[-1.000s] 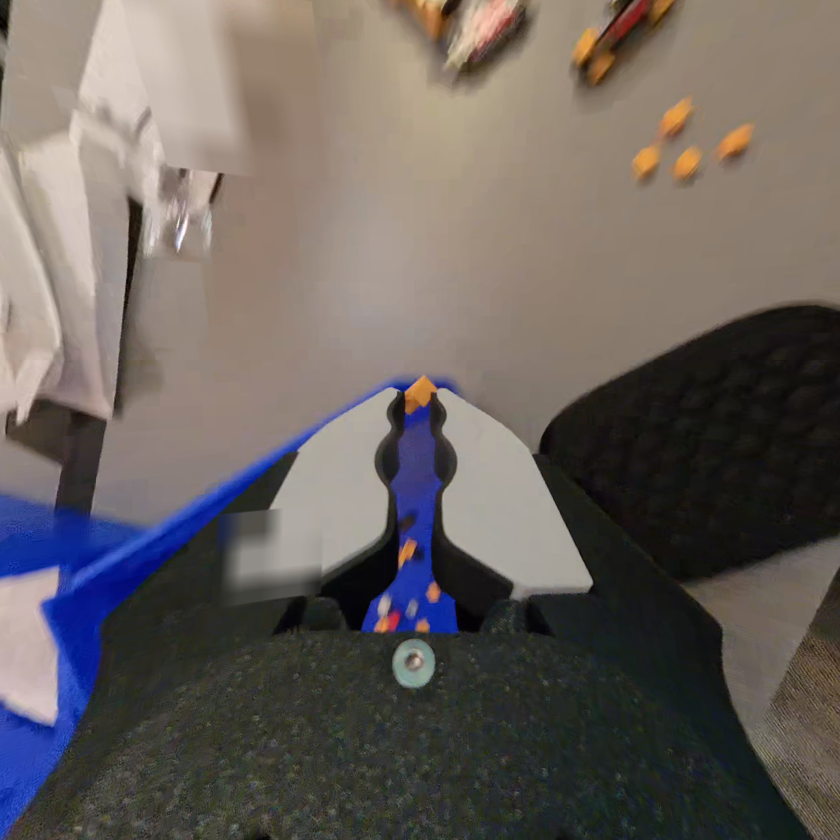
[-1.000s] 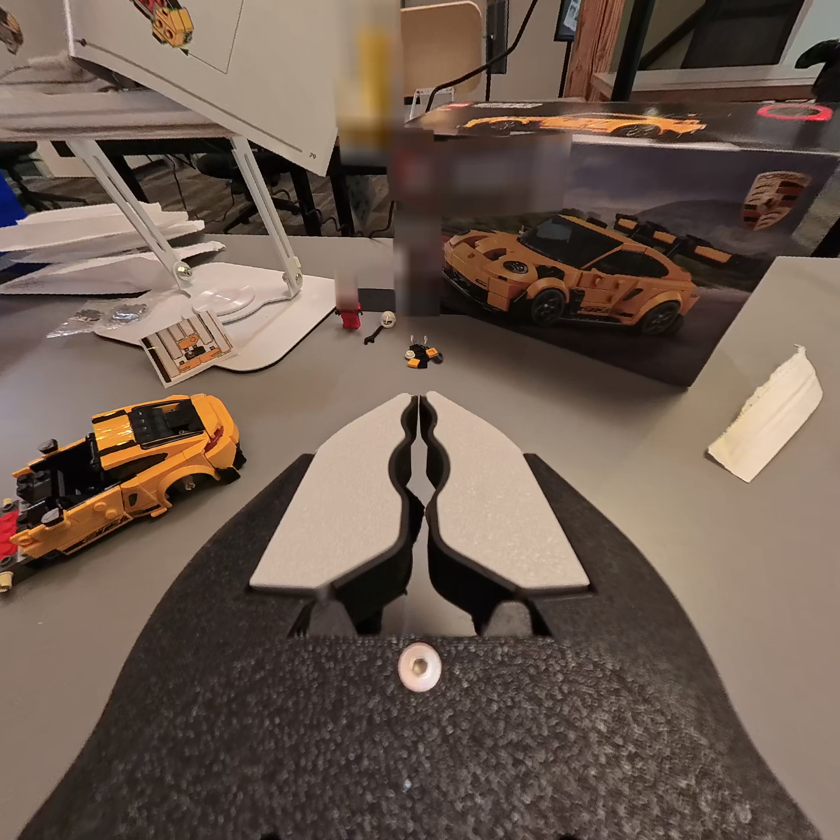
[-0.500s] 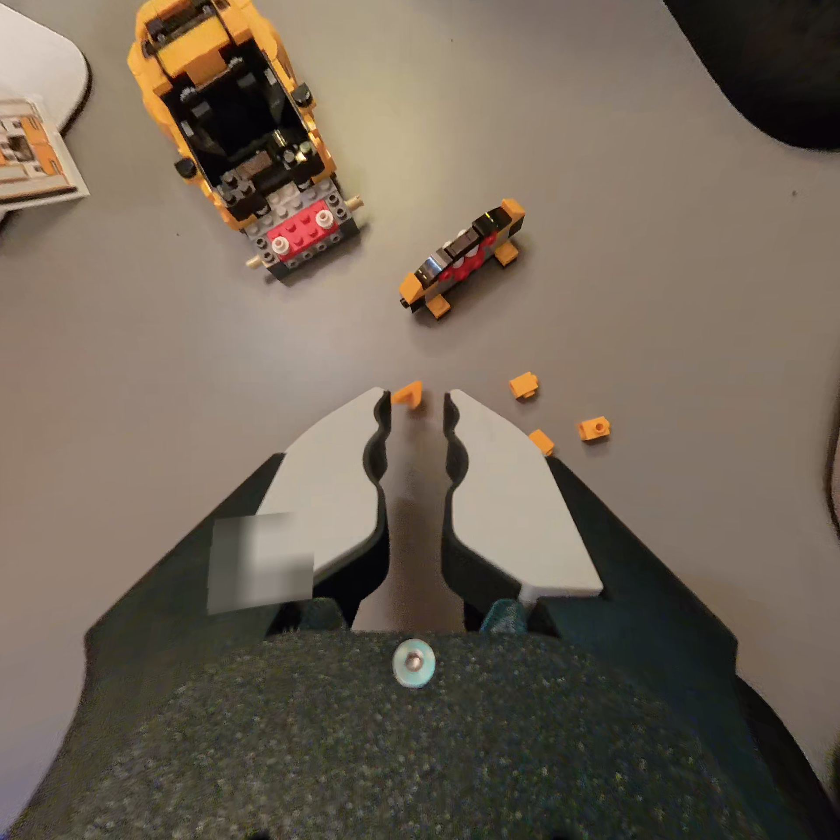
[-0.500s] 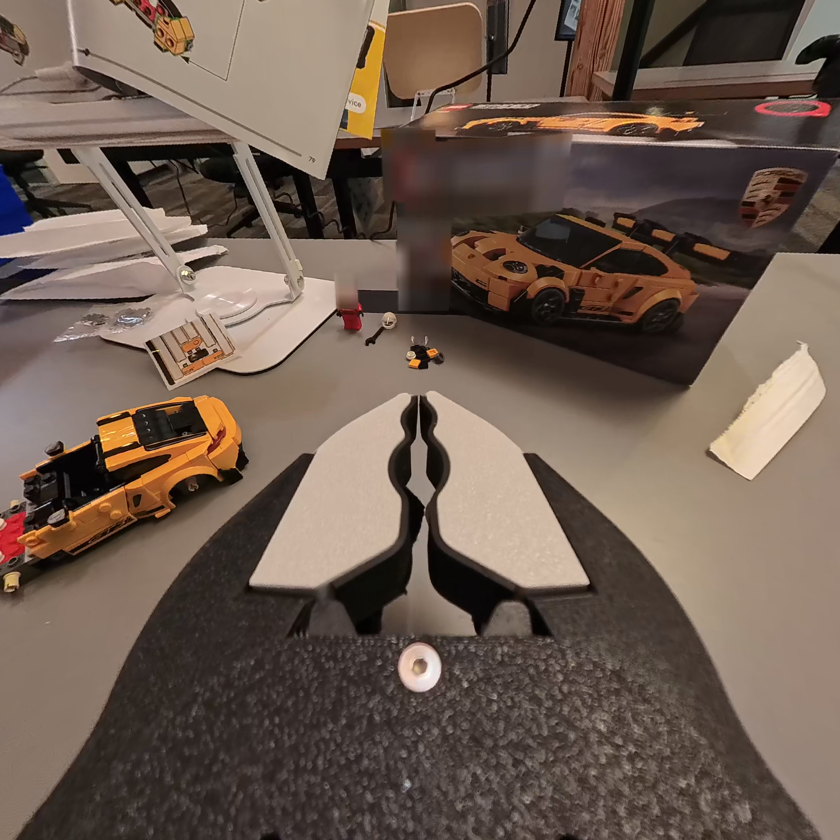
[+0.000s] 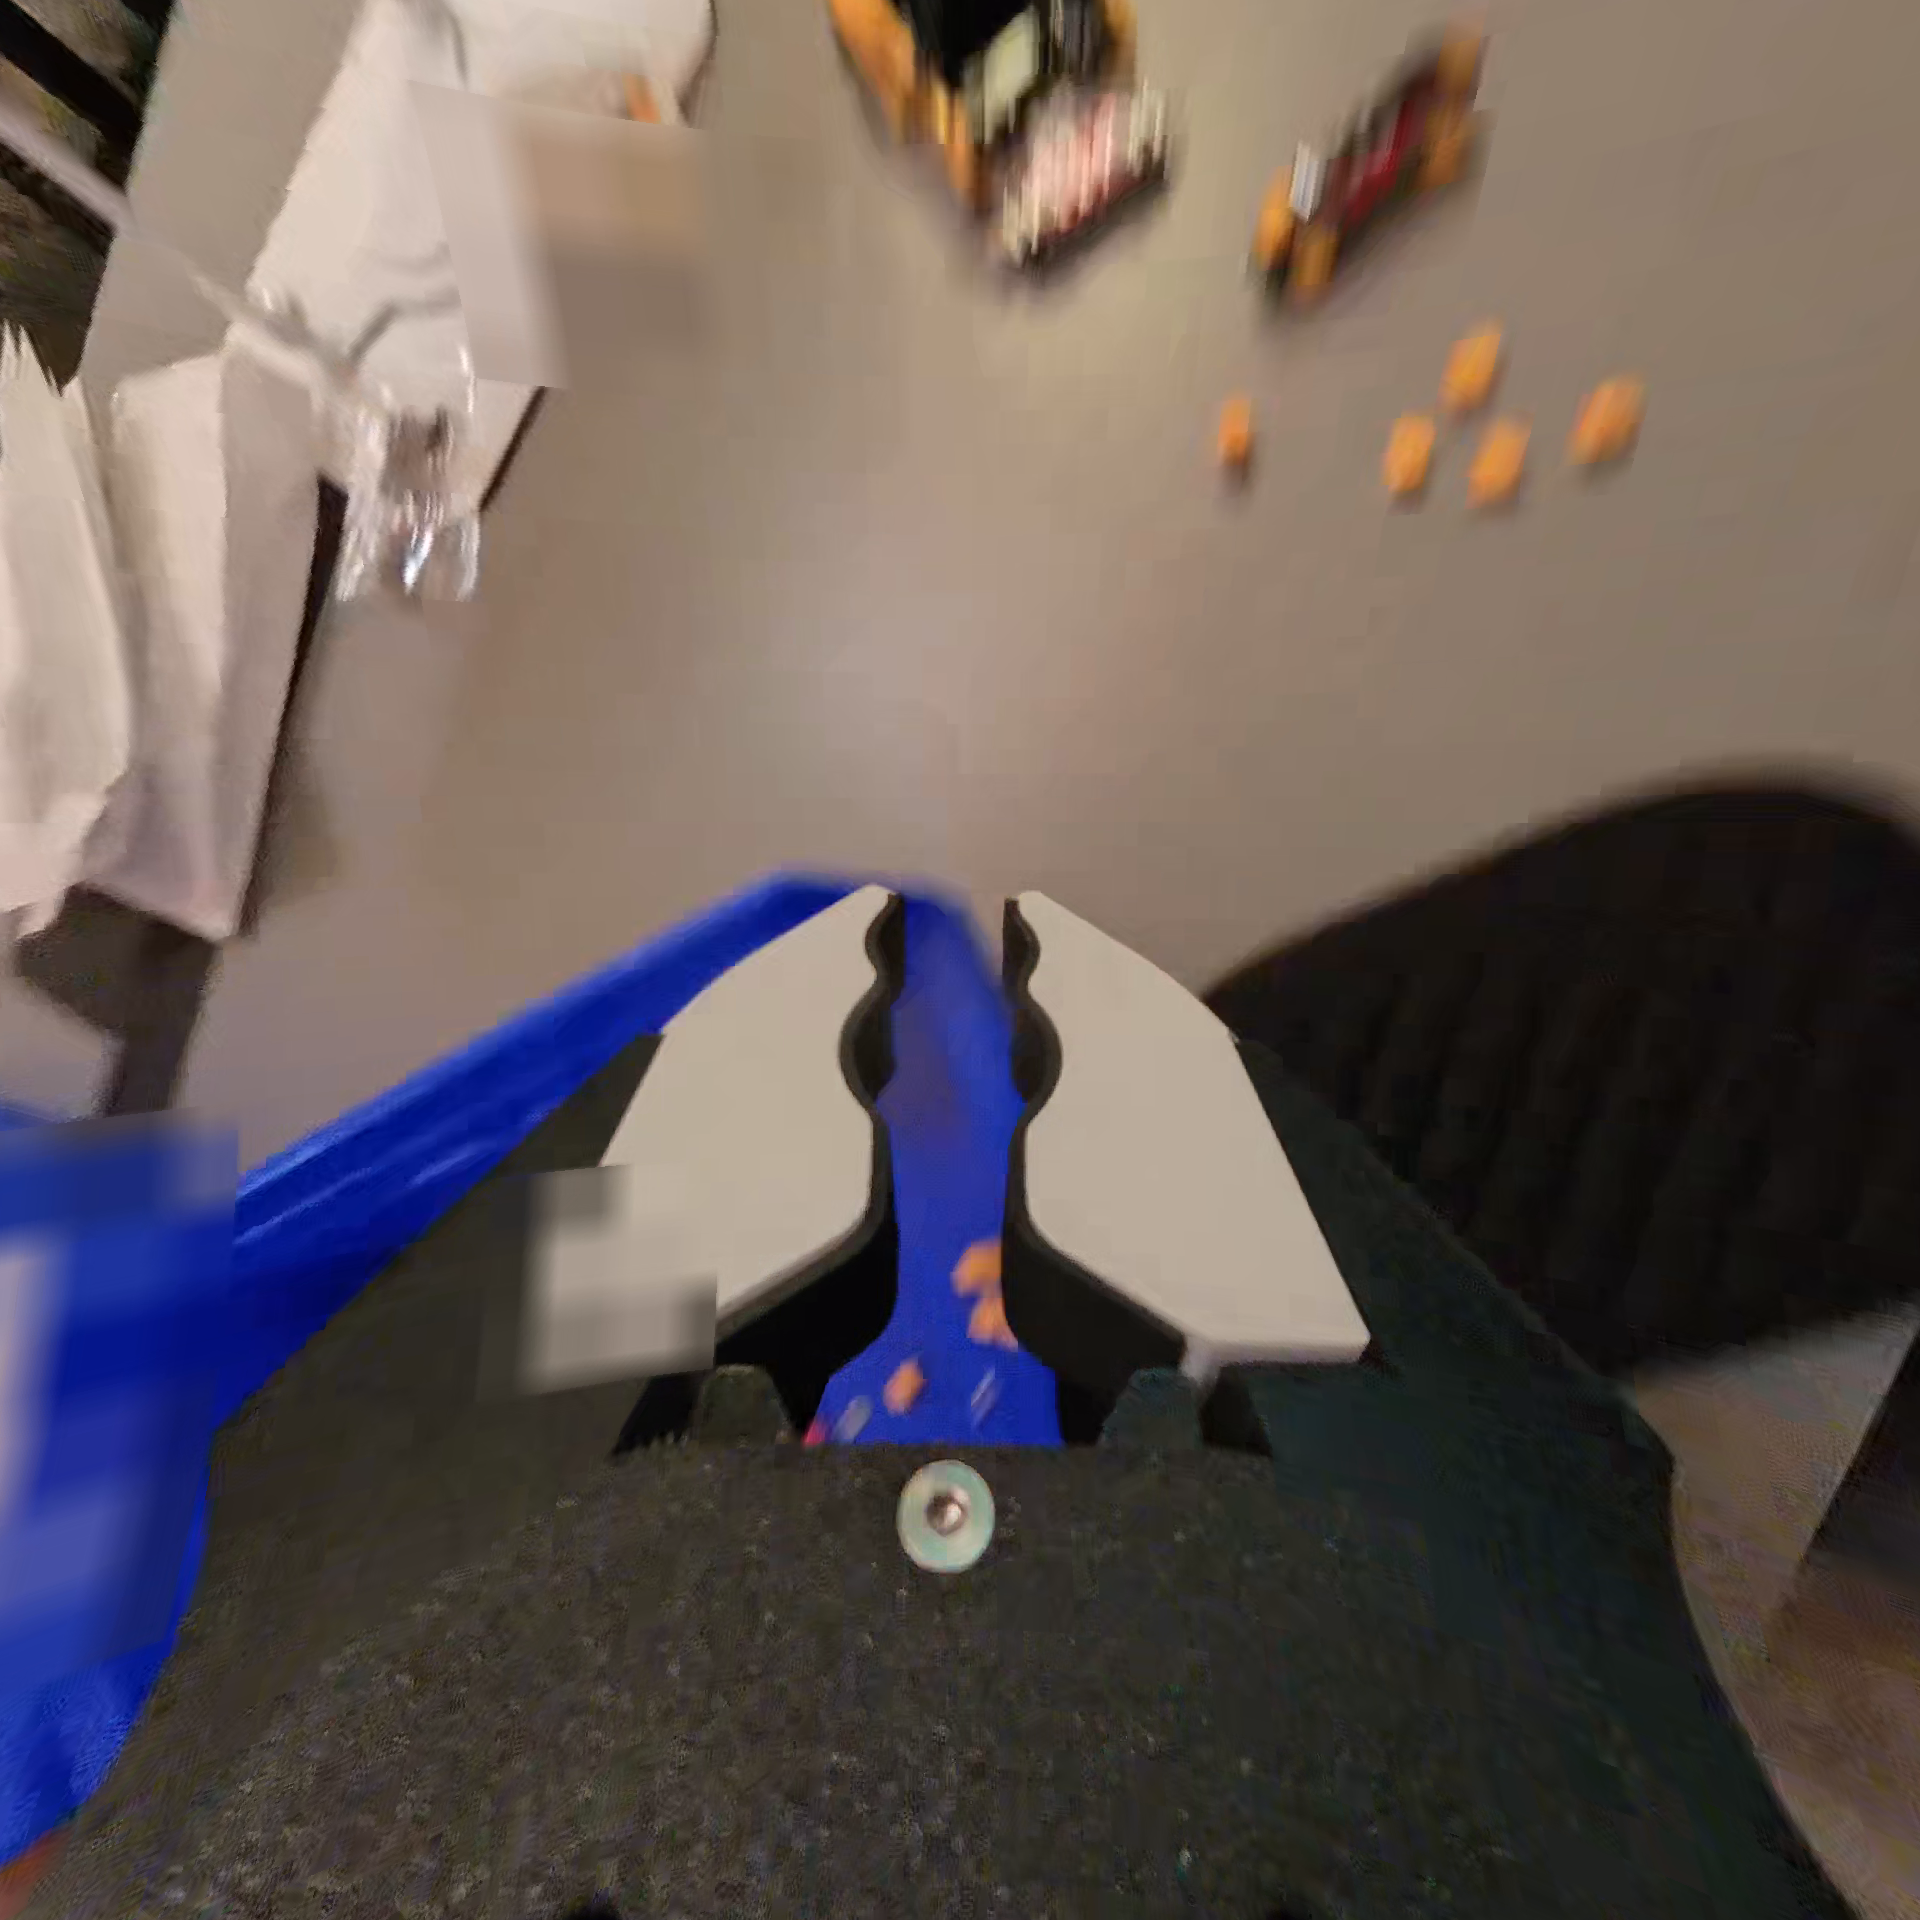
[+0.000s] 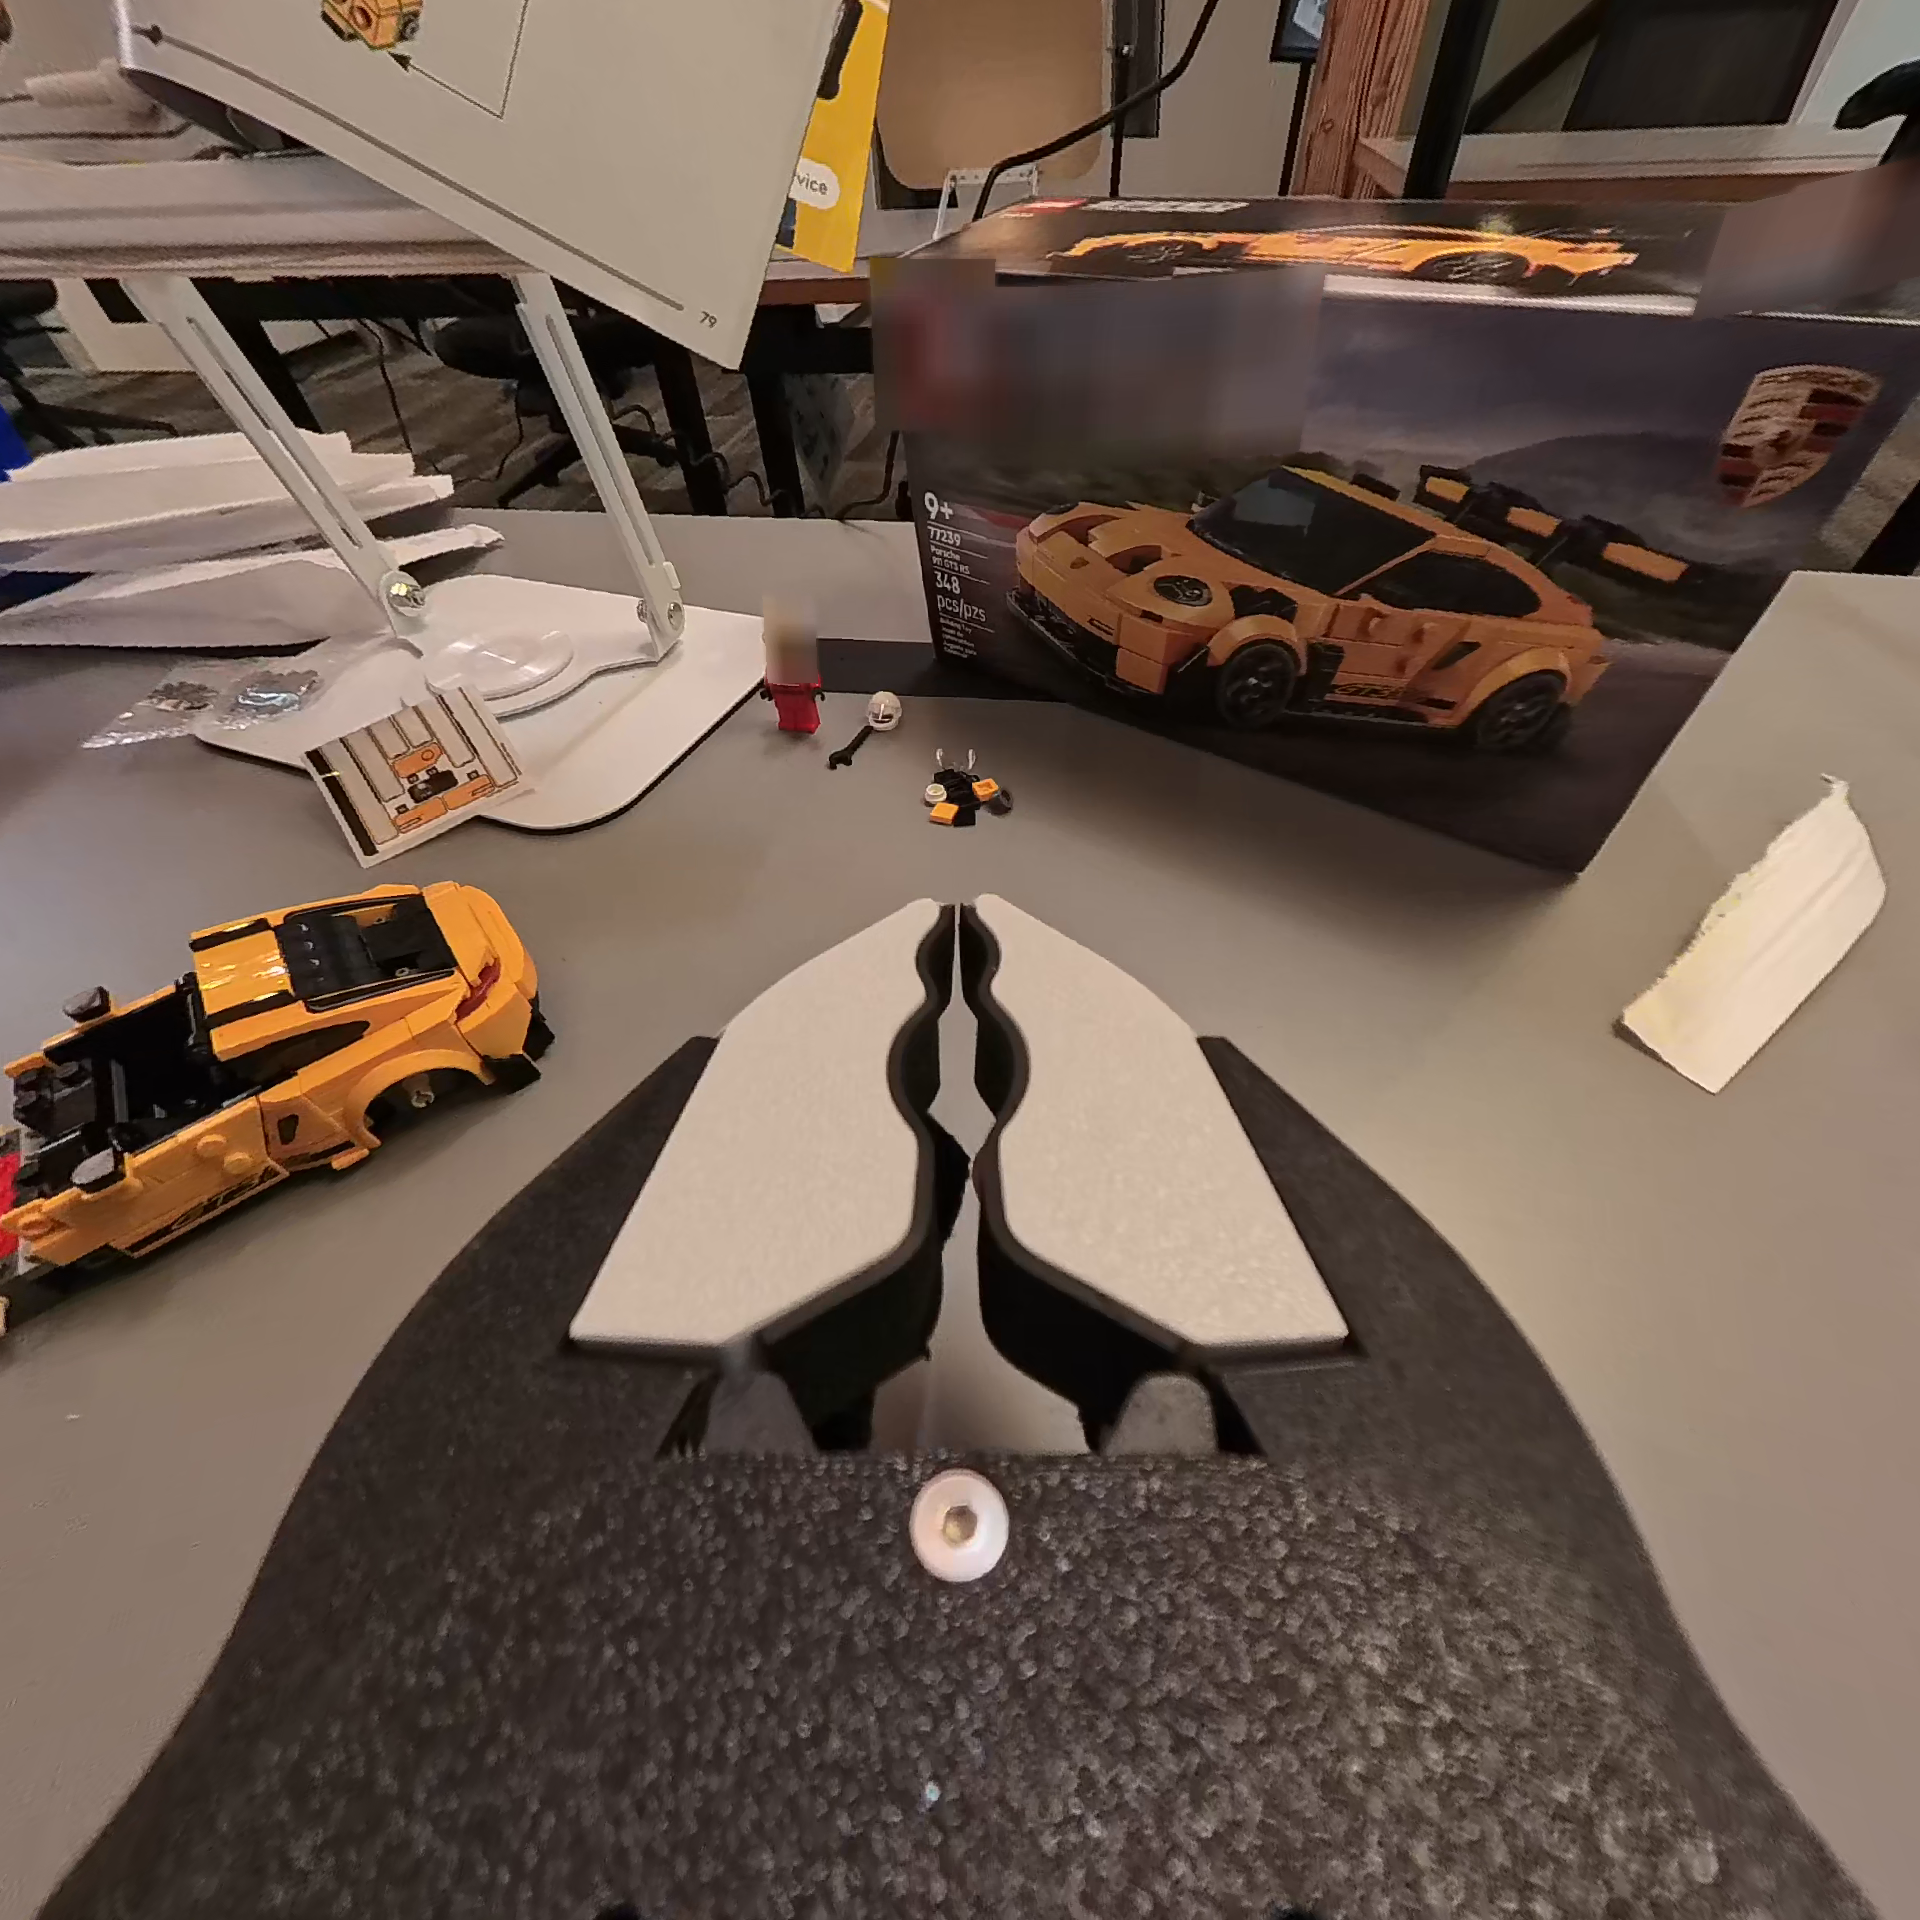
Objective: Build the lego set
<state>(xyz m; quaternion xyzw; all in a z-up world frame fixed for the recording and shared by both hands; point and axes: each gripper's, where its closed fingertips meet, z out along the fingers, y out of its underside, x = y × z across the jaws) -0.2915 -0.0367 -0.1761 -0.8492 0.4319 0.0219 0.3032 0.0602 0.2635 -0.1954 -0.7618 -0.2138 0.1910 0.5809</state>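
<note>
The partly built orange lego car (image 6: pixel 260 1049) sits on the grey table, left of my right gripper (image 6: pixel 956 909), which is shut and empty just above the table. In the blurred left wrist view the car (image 5: pixel 1008 104) and a small orange-and-black sub-assembly (image 5: pixel 1361 177) lie at the far top. Several loose orange pieces (image 5: pixel 1465 374) lie on the table below them. My left gripper (image 5: pixel 948 904) is open and empty over a blue bin (image 5: pixel 468 1091) that holds small orange pieces (image 5: pixel 982 1288).
The set's box (image 6: pixel 1351 520) stands at the back right. An instruction booklet on a white stand (image 6: pixel 499 135), a sticker sheet (image 6: pixel 416 774), a red minifigure (image 6: pixel 792 686), a small pile of parts (image 6: pixel 961 795) and a white paper strip (image 6: pixel 1756 945) lie around. The right gripper's black body (image 5: pixel 1558 1039) shows right of the bin. The grippers' ends are close to 45 centimeters from one another.
My left gripper carried an orange piece from the blue bin to the table, let it go beside the other loose pieces, and swung back over the bin, open. The right gripper stayed shut and hardly moved.
</note>
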